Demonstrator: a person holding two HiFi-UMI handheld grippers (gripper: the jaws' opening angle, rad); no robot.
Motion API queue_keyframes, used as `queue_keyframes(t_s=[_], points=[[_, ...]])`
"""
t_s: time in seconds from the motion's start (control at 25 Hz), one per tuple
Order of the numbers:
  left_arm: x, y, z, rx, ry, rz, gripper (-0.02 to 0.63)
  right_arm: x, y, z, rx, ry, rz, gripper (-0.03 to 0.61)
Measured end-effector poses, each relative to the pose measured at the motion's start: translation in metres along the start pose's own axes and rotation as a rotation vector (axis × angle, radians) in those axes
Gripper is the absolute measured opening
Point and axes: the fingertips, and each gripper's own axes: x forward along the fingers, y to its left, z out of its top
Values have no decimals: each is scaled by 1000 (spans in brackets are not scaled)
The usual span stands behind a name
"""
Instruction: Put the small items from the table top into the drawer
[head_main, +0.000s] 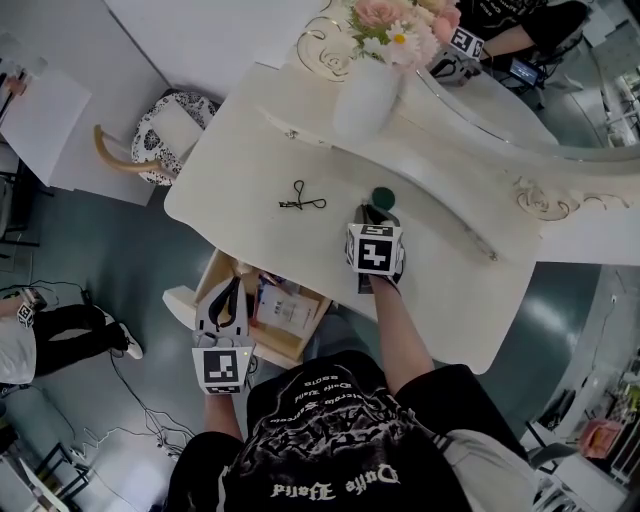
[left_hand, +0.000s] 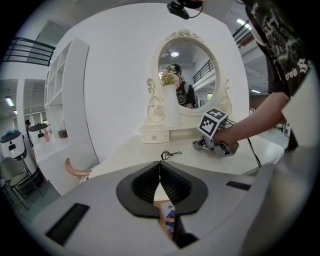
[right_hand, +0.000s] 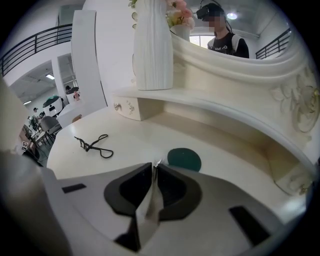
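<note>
Care with the lift matters: the right gripper (right_hand: 154, 169) has its fingers pinched on a thin pale item (right_hand: 147, 212) near the counter's (head_main: 450, 290) front edge, just short of a green disc (right_hand: 184, 159). Raise it straight, then carry it to the open drawer (head_main: 283, 347) beneath the left gripper (left_hand: 160, 167), whose fingers sit together, empty.

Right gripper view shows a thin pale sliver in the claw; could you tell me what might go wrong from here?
1. The thin pale sliver pinched in the right claw may slip or twist out before reaching the open tan drawer.
2. The shut left claw hangs over that drawer and could block the drop.
3. The dark green round disc lies just beyond the right claw's tips and could get nudged.
</note>
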Motion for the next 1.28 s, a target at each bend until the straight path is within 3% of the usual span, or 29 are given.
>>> queue_keyframes(t_s=[0.2,1.28], points=[[0,0,-4,-24,7,9,15,1,-4,-1,51,2,34,35],[-23,-15,-1,-51,-34,50,17,-56,20,13,-131,-146,131,29]])
